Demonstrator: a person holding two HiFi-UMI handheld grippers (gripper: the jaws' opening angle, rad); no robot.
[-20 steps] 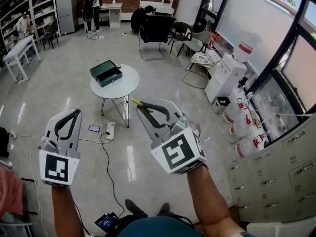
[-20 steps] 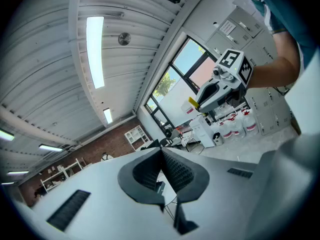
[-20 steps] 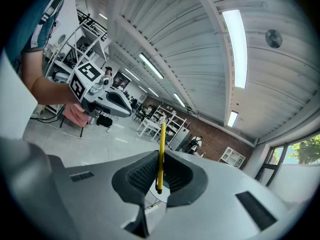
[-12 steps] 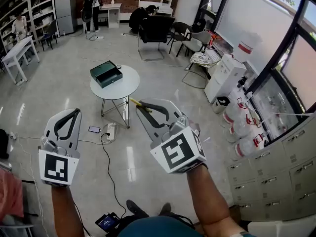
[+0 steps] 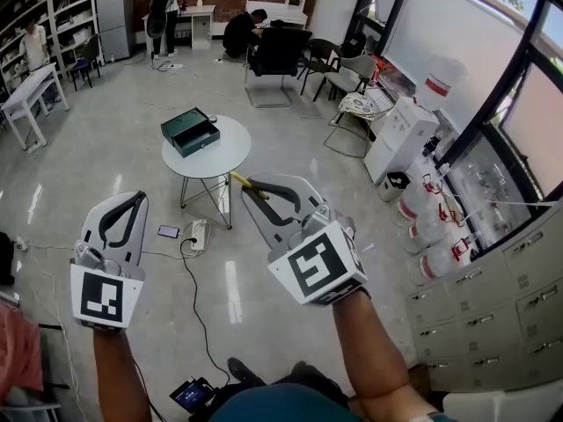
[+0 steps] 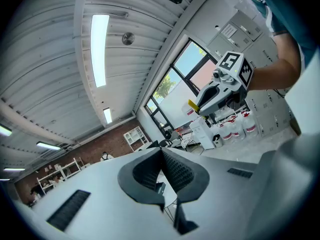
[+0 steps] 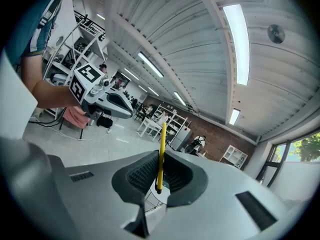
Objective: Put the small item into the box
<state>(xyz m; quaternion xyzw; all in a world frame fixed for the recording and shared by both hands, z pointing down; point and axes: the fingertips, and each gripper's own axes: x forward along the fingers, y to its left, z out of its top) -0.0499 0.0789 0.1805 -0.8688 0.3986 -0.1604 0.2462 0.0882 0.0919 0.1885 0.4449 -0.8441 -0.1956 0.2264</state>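
R gripper [image 7: 159, 176] clamped on thin yellow stick [image 7: 160, 149]; L gripper [image 6: 161, 160] jaws together, empty; dark-green open box [image 5: 188, 131] on round white table [image 5: 224, 158] well ahead: hold tight, centre over box.

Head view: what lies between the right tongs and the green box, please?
The held yellow stick's tip, then the round table's bare top, in head view.

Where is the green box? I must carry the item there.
Head view, upper left: the green box sits on the round white table's left side, beyond the right gripper's yellow stick.
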